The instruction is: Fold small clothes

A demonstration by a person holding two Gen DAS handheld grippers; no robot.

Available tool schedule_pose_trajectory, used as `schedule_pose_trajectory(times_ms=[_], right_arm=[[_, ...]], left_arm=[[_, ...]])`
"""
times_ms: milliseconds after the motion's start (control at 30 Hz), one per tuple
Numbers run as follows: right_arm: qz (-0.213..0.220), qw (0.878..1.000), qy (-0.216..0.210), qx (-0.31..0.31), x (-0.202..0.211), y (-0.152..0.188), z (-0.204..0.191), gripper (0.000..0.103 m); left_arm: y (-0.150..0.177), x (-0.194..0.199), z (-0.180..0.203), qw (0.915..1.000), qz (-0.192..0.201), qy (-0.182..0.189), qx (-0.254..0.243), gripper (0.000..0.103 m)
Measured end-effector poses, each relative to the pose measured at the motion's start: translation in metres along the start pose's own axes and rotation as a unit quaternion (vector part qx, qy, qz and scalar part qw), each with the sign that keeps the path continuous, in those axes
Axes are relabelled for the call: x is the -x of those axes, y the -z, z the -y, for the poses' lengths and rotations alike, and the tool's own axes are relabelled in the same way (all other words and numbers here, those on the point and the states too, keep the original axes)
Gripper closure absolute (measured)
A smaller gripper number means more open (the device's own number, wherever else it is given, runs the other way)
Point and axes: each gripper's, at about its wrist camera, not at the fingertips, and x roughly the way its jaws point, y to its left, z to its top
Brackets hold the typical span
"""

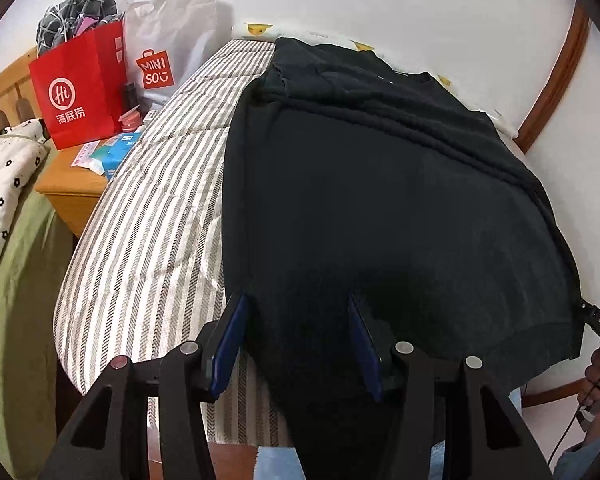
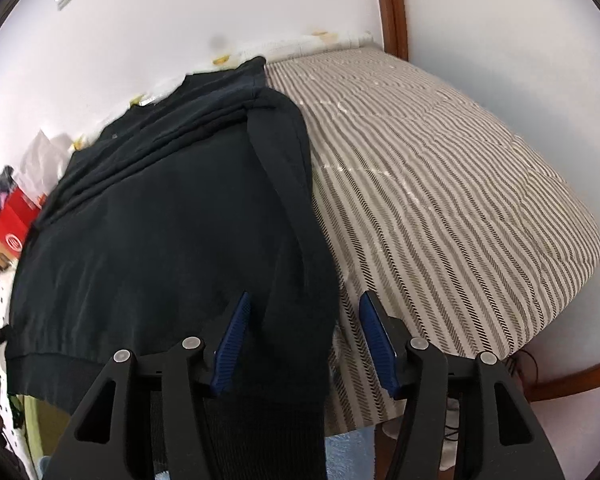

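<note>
A black sweatshirt (image 1: 372, 184) lies spread on a grey-and-white striped mattress (image 1: 152, 208), its ribbed hem hanging over the near edge. My left gripper (image 1: 296, 304) is open, its blue-padded fingers (image 1: 230, 340) straddling the sweatshirt's left side near the hem. In the right wrist view the same sweatshirt (image 2: 148, 232) lies on the mattress (image 2: 452, 184), with one sleeve folded along its right side and the cuff hanging down. My right gripper (image 2: 304, 302) is open, the fingers (image 2: 374, 332) set either side of that sleeve's lower part.
A wooden nightstand (image 1: 76, 196) at the left holds a red paper bag (image 1: 80, 88), a white MINISO bag (image 1: 168, 44) and small boxes. A green bed with a spotted quilt (image 1: 4, 176) lies further left. White walls and a curved wooden bed frame (image 2: 392, 4) bound the mattress.
</note>
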Motion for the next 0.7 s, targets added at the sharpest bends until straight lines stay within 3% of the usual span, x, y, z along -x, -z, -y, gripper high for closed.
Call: schedule_pose_trajectory(times_ms=[133, 200, 400, 433, 467, 500, 567, 700], right_arm=[[0.004, 1.000, -0.010, 0.009, -0.002, 0.002, -0.006, 0.054], [0.004, 1.000, -0.017, 0.019, -0.003, 0.002, -0.012, 0.060], [0.002, 0.999, -0.036, 0.012, -0.011, -0.005, -0.021, 0.065], [0.000, 0.999, -0.038, 0.013, -0.012, -0.006, -0.023, 0.067], [0.000, 0.999, -0.034, 0.016, -0.013, -0.007, -0.026, 0.076], [0.000, 0.999, -0.028, 0.024, -0.012, -0.006, -0.028, 0.092], [0.001, 0.999, -0.024, 0.040, -0.008, -0.006, -0.029, 0.095], [0.020, 0.998, -0.045, 0.027, 0.013, -0.007, -0.012, 0.096]], left_arm=[[0.007, 0.003, -0.001, 0.9995, -0.001, -0.029, -0.012, 0.054], [0.009, 0.001, -0.006, 0.9997, -0.007, -0.023, -0.009, 0.055], [0.006, -0.002, -0.007, 0.9997, 0.005, -0.023, 0.006, 0.056], [0.006, -0.003, -0.004, 0.9995, 0.006, -0.030, 0.003, 0.059], [0.005, -0.005, 0.000, 0.9987, 0.003, -0.049, -0.009, 0.069], [0.004, -0.005, 0.004, 0.9981, 0.000, -0.058, -0.021, 0.078], [0.000, -0.005, 0.008, 0.9988, -0.013, -0.036, -0.029, 0.095], [-0.003, 0.011, 0.009, 0.9995, 0.009, -0.015, -0.026, 0.096]])
